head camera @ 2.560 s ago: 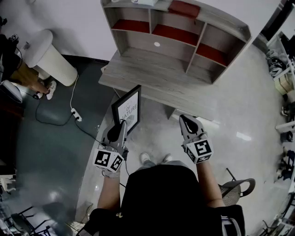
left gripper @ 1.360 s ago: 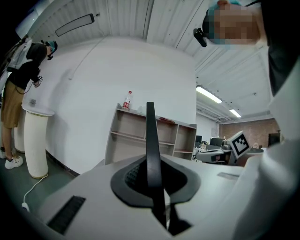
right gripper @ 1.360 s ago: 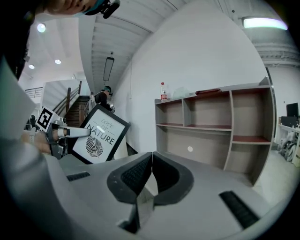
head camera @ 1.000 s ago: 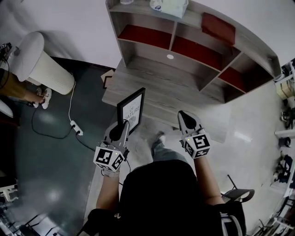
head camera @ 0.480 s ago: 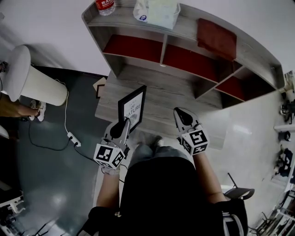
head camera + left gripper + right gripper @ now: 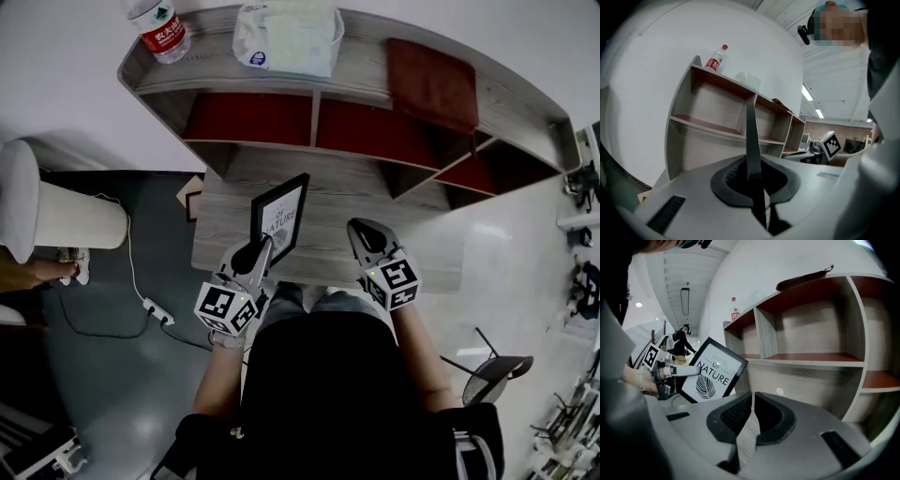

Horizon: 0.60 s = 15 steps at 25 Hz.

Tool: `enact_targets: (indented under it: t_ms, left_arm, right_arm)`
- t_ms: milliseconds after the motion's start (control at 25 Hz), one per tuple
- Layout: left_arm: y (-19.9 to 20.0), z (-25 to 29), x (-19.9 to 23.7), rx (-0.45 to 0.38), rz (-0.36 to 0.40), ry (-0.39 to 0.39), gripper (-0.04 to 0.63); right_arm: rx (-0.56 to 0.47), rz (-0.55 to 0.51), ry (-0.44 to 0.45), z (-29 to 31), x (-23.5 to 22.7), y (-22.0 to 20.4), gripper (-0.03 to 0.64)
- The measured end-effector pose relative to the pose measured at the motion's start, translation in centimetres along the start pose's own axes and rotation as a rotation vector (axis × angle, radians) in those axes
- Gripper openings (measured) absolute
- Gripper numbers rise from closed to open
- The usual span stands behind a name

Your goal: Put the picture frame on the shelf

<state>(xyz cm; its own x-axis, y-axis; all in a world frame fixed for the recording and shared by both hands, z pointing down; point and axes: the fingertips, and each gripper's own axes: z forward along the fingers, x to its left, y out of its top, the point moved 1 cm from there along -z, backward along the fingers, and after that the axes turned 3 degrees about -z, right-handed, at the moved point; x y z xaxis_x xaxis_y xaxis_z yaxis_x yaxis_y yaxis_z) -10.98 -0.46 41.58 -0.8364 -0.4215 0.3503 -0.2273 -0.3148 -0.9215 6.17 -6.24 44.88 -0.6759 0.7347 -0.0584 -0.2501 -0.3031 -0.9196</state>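
The bottle at the left end of the shelf's top board is cut off by the head view's upper edge, as is the white pack beside it. The left gripper covers the picture frame's lower corner. In the left gripper view only the frame's thin edge shows. The person hides the worktop's near edge, and its left edge half hides a flat dark-rimmed thing on the floor
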Motion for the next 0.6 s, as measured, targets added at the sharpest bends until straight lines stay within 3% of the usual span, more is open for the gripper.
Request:
enact_targets:
  t_ms: [80,200,600]
  left_arm:
    - [0.0,1.2,0.8,0.017,-0.007,-0.047,0.037]
    - [0.0,2.9,1.8,0.044,-0.031,-0.138,0.037]
    - [-0.8,7.3,4.7,0.097,-0.181,-0.381,0.037]
  right_arm:
    - [0.014,0.037,0.025,1.3,0.0,-0.5,0.032]
    - [-0.003,0.171,0.098,3.1,0.5,-0.4,0.11]
    - [-0.044,0.387,0.135,7.6,-0.1,-1.5,0.141]
